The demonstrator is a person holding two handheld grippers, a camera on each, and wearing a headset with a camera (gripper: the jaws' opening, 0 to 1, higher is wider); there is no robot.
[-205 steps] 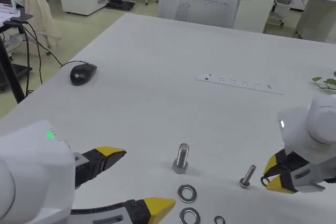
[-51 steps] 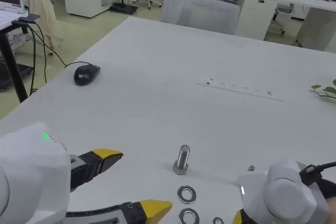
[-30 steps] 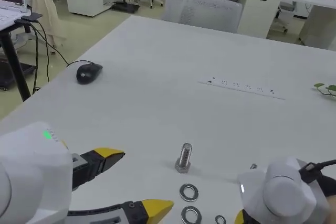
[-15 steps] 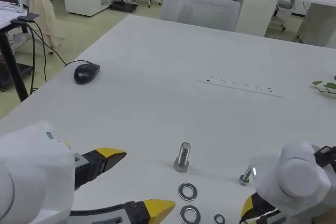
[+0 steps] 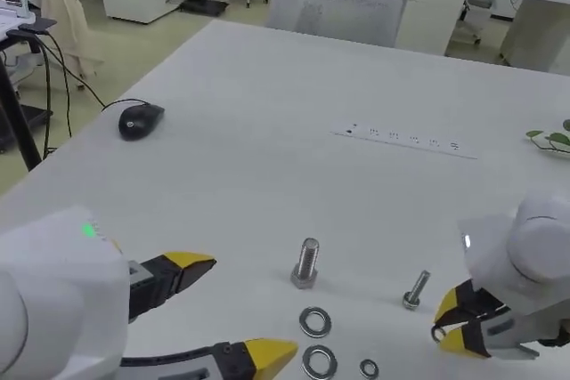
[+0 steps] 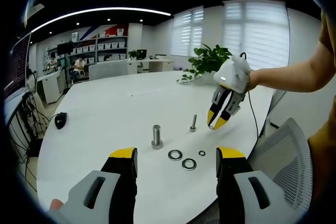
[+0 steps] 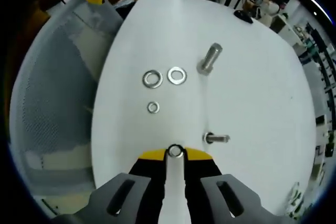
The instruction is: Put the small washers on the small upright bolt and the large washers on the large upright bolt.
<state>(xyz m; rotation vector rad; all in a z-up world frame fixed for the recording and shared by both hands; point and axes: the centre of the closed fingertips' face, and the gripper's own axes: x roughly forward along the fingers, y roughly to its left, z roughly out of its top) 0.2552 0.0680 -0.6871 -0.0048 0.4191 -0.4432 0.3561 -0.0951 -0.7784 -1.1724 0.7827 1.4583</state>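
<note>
The large upright bolt (image 5: pixel 305 264) and the small upright bolt (image 5: pixel 414 291) stand near the table's front edge. Two large washers (image 5: pixel 314 321) (image 5: pixel 319 361) and one small washer (image 5: pixel 369 367) lie flat in front of them. My right gripper (image 5: pixel 443 327) hovers just right of the small bolt, shut on another small washer (image 7: pixel 175 151) pinched at its tips. In the right gripper view the small bolt (image 7: pixel 216 138) is just ahead to the right. My left gripper (image 5: pixel 230 307) is open at the lower left, with nothing between its jaws, facing the large bolt (image 6: pixel 156 136).
A black mouse (image 5: pixel 140 119) with its cable lies at the far left of the white table (image 5: pixel 267 131). A white power strip (image 5: pixel 405 141) lies at the back, plant leaves (image 5: pixel 554 140) at the right edge. A mesh chair (image 7: pixel 58 77) stands by the table's front.
My right gripper has come up from the front edge and moved right, uncovering the small bolt; it now holds a small washer beside it. The left gripper has not moved.
</note>
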